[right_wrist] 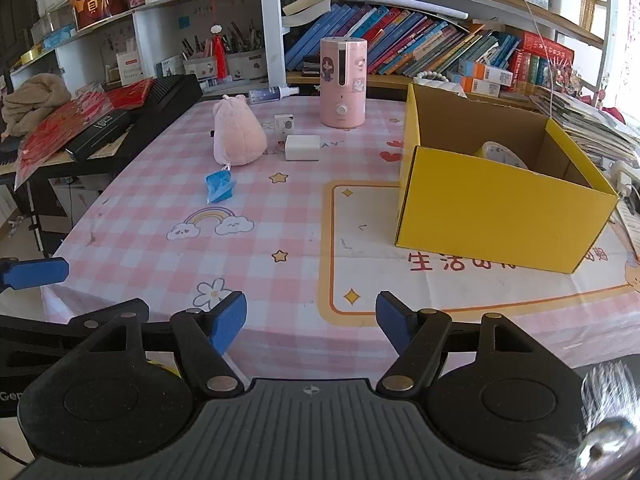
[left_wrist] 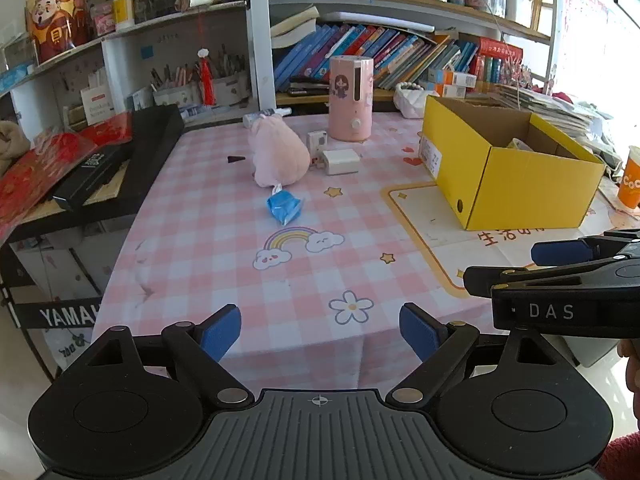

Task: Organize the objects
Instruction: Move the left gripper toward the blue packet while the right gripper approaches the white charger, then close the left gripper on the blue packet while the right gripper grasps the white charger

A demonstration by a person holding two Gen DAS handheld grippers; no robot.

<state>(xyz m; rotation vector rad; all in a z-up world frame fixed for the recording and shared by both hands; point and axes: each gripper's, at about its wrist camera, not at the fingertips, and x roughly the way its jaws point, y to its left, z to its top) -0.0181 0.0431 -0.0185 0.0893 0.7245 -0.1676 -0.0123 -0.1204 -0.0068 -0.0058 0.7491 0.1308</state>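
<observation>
Nearby, fuzzy rounded pink plush (left_wrist: 279,151)

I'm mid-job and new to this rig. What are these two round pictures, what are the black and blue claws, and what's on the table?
Each picture comes from a fisheye camera on a handheld gripper, looking along its two blue-padded fingers. One shows the left gripper, the other the right gripper. Both are open and hold nothing. On the checked tablecloth lie a pink plush toy, a blue packet, a white charger, a small white box and a pink humidifier. The yellow box, at the right, already contains something pale.
</observation>
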